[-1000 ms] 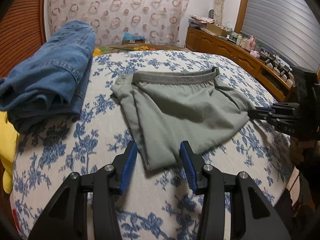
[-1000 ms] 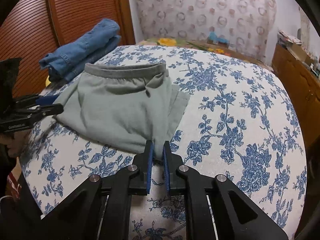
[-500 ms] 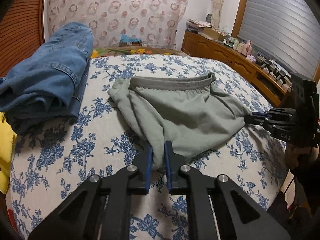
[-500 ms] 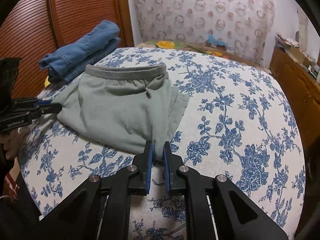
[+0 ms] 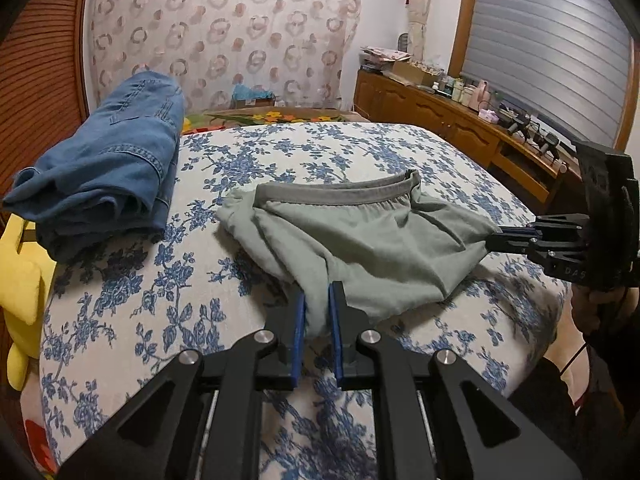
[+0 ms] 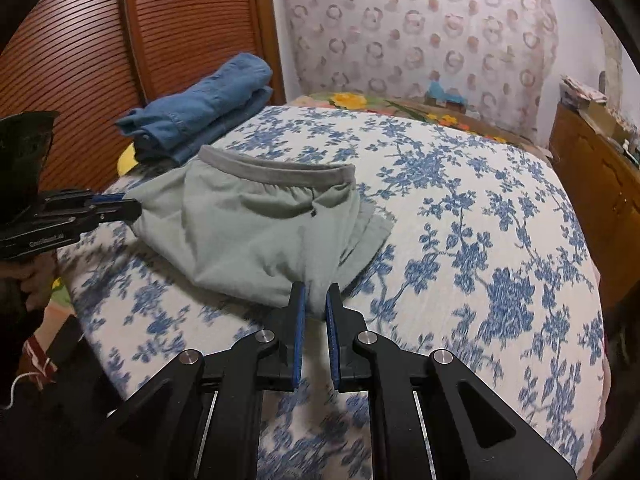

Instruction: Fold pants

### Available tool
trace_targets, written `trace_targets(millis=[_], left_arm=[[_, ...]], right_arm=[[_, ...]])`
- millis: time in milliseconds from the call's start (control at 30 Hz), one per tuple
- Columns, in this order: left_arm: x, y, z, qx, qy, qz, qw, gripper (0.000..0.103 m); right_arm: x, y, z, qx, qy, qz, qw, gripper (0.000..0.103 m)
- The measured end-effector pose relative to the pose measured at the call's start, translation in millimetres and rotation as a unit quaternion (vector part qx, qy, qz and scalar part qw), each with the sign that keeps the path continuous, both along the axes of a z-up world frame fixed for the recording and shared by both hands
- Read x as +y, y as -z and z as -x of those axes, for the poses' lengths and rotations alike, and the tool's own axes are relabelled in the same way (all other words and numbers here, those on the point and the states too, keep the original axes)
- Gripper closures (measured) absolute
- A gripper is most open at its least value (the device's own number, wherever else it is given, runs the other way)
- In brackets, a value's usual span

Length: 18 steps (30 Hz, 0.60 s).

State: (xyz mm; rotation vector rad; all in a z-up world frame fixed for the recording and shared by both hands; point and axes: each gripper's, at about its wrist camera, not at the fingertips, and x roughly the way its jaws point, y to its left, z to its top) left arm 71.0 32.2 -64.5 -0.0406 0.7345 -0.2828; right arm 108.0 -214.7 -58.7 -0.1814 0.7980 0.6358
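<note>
grey-green pants lie in the centre of the frame on the blue-flowered bedspread, waistband toward the upper part of the frame, near edge lifted off the cover.

left gripper: jaws nearly together, a thick bunch of the near-left corner pinched between the blue pads. jaws have just been closing; cloth sits between them now.

right gripper: jaws nearly together on the near-right corner, cloth bunched between the pads. in the left wrist view it shows at the right edge of the frame, cloth drawn taut toward it.

step in hand, as judged: both near corners gripped, lift started, fold of the near half up toward the waistband comes next.

notes for doing it well:
- raise both corners together and level, so the near edge stays straight and does not sag in the middle.
- keep mild tension between the two grippers; too much would drag the waistband along the bedspread.
- carry the edge forward over the garment, and lay it parallel to the waistband.
- a loose flap sticks out at centre right of the right wrist view; it may end up outside the fold.
- folded jeans lie at upper left, apart from the pants; no clash expected.
- let go only once the cloth rests flat.
</note>
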Motion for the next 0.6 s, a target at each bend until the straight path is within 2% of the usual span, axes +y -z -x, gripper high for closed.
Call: trace_targets(millis=[600], left_arm=[[-7.4,4.0,23.3,0.001,0.007,0.0,1.0,0.094]], right_arm=[[-10.5,0.0,33.4,0.006,0.0,-0.01,1.0,0.096]])
